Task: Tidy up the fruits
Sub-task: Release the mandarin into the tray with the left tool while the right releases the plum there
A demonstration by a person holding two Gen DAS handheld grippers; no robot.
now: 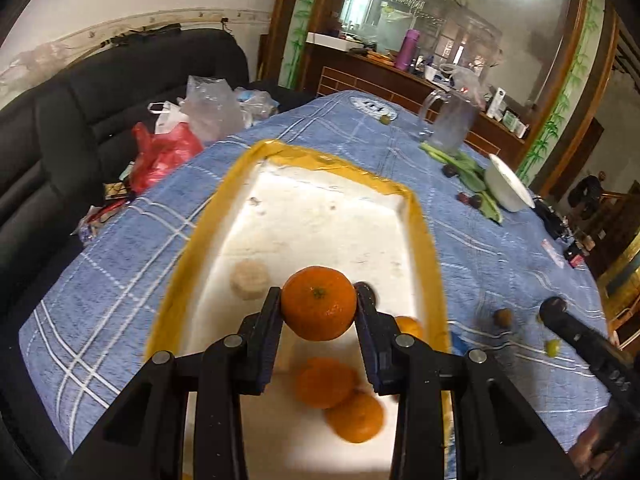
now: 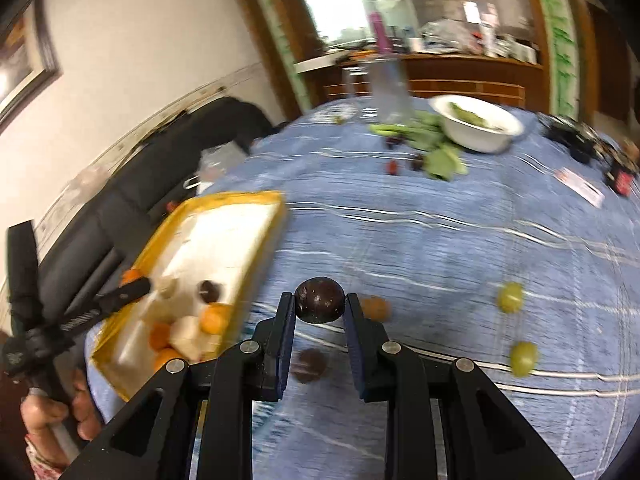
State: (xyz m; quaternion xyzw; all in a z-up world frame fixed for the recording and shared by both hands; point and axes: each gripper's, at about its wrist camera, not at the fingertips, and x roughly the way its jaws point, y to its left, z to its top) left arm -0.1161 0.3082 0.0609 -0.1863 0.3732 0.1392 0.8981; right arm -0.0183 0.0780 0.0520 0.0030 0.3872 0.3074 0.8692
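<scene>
My left gripper (image 1: 319, 300) is shut on an orange mandarin (image 1: 319, 303) and holds it above the white foam tray with a yellow rim (image 1: 420, 216). Several mandarins (image 1: 324, 382) and a pale round fruit (image 1: 249, 280) lie in the tray below. My right gripper (image 2: 319, 300) is shut on a dark purple round fruit (image 2: 319, 299), held above the blue checked tablecloth to the right of the tray (image 2: 256, 236). In the right wrist view the left gripper (image 2: 136, 286) reaches over the tray.
On the cloth lie another dark fruit (image 2: 309, 365), a brown fruit (image 2: 375, 308) and two green fruits (image 2: 510, 297) (image 2: 523, 358). A white bowl (image 2: 478, 122), greens, a glass jug (image 1: 450, 120) stand further back. A black sofa with plastic bags (image 1: 168, 152) is at the left.
</scene>
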